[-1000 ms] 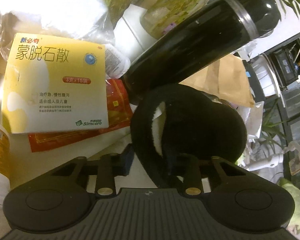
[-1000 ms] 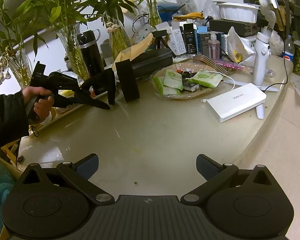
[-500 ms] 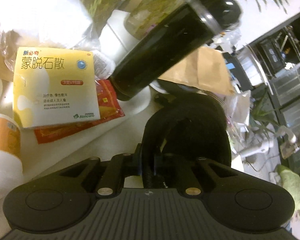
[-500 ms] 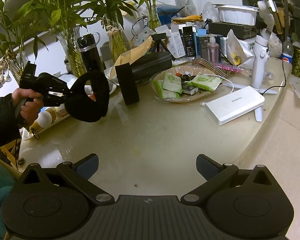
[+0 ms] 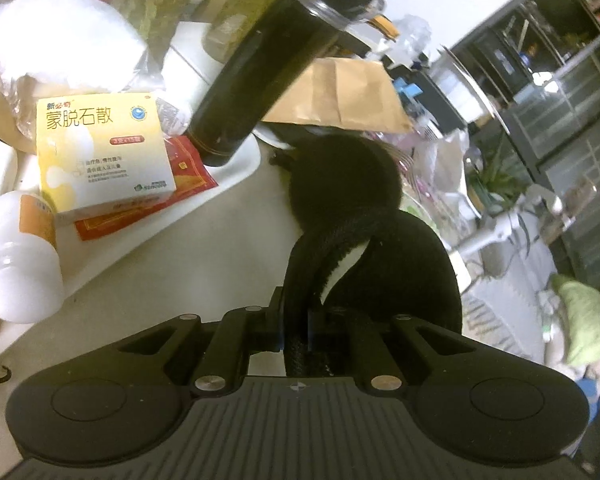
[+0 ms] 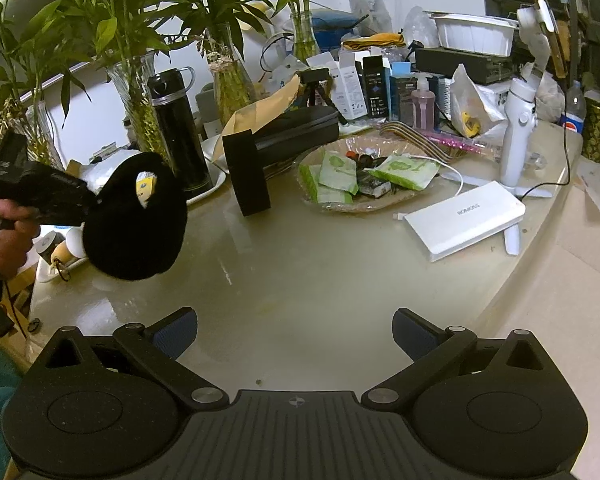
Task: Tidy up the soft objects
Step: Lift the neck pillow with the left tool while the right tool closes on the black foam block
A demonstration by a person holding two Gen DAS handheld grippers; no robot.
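Note:
A pair of black fluffy earmuffs (image 5: 352, 188) hangs in the air by its band, which is pinched between the jaws of my left gripper (image 5: 296, 320). In the right wrist view the same earmuffs (image 6: 136, 216) dangle above the table's left side from the left gripper (image 6: 94, 202), which a hand (image 6: 4, 236) holds. My right gripper (image 6: 296, 330) hovers open over the beige tabletop (image 6: 320, 272), with nothing between its blue-padded fingers.
A white tray (image 5: 236, 176) holds a black thermos (image 5: 268, 60), a yellow medicine box (image 5: 100, 148) and a white bottle (image 5: 20, 256). A black upright block (image 6: 246, 172), a wicker plate (image 6: 340, 208) of green packets, a white power bank (image 6: 464, 220) and a gimbal (image 6: 520, 120) stand further right.
The left gripper closed on the earmuffs' band, lifted them off the table and drew back from the tray. The right gripper stayed still and open.

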